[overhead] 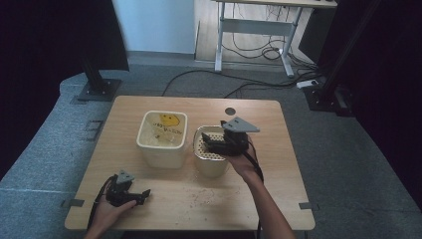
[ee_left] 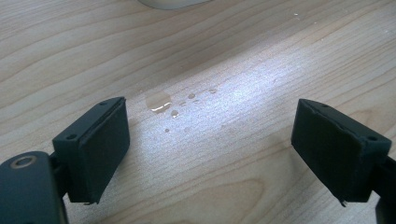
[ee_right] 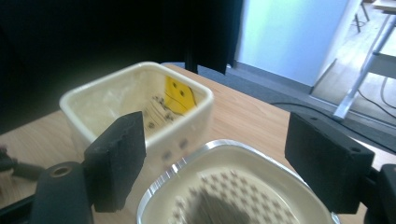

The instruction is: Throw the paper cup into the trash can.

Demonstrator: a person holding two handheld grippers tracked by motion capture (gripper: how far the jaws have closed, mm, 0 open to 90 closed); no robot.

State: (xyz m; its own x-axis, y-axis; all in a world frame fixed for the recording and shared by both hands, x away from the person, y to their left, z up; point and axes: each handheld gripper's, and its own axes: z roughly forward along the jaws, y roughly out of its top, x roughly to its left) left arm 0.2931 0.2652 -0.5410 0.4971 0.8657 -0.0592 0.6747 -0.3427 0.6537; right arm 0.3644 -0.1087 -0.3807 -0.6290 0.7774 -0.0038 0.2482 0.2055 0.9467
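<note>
Right gripper [overhead: 215, 142] held over perforated strainer insert [overhead: 211, 148] beside cream tub [overhead: 162, 137], fingers released, nothing grasped, positioned for rim pickup. Left gripper [overhead: 142, 193] rested on worktop [overhead: 149, 199], fingers released, idle.

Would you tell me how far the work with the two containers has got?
Done: water drops lie on the table. In hand: the open right gripper hovers over the perforated basket beside the cream tub, gripping nothing. Left: grasping the basket; the left gripper rests open.
</note>
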